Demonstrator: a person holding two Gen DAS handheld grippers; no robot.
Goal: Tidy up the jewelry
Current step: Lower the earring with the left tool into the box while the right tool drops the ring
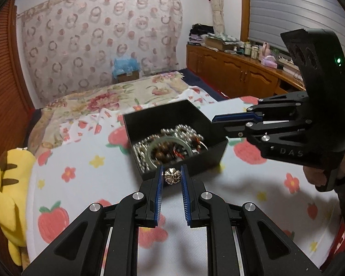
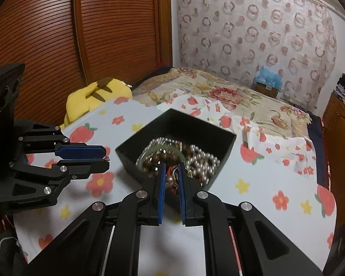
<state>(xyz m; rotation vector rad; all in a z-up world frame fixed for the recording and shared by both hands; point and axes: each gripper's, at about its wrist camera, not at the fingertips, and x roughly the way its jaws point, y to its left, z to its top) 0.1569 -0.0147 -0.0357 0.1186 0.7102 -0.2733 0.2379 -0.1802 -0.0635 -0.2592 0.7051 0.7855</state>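
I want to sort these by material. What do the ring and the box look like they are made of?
Ring: probably silver-toned metal, shiny, with a dark-lined embossed flower pattern. Box: matte black with thin stiff walls and no shine, likely plastic or card; I cannot tell which.

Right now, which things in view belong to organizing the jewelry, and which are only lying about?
Belong to the job:
- black box with beads, pearls and a jade bangle
- silver ring gripped by the left gripper
- pearl piece gripped by the right gripper

Just lying about:
- yellow plush toy
- strawberry-print sheet
- blue bag on a carton
- clutter on the wooden cabinet
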